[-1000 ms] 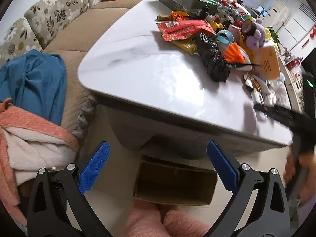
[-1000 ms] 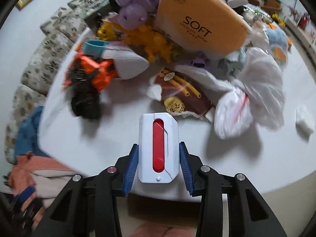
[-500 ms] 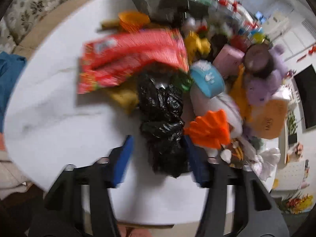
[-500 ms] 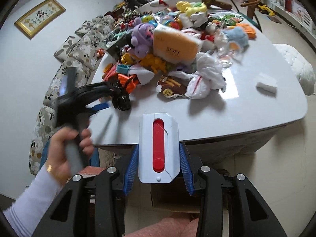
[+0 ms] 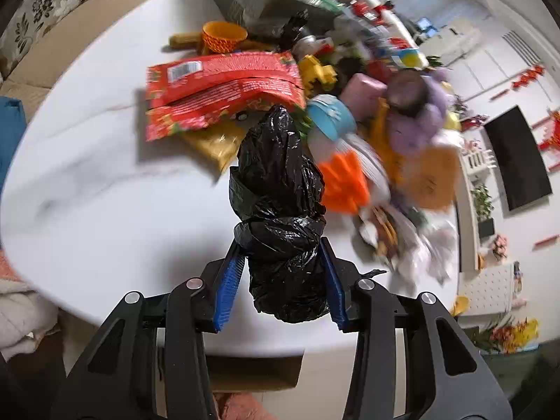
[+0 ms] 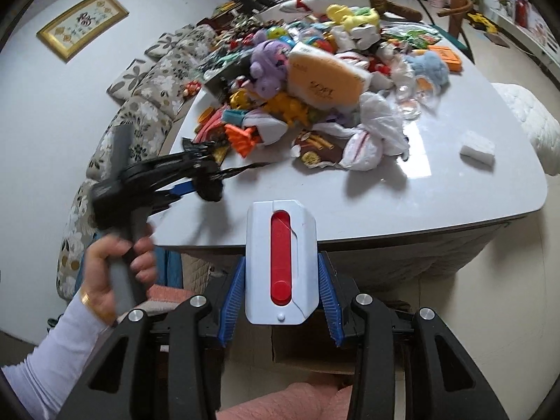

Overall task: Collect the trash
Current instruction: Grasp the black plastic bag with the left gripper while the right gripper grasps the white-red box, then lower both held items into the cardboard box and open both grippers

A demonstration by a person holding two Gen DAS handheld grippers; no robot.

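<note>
Left claw (image 5: 281, 292) clamped on knotted black trash bag (image 5: 280, 210) above near desk (image 5: 105, 192) edge, right claw (image 6: 280, 297) gripping white-and-red box (image 6: 281, 262).

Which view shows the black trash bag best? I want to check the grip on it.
The left wrist view: the black trash bag fills its centre, sharp, pinched between the left gripper pads. The right wrist view shows it only small and motion-blurred at the table's near edge.

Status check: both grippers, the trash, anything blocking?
Left gripper shut on black trash bag. Right gripper shut on white-and-red case. Cardboard box below table edge, nothing blocking.
</note>
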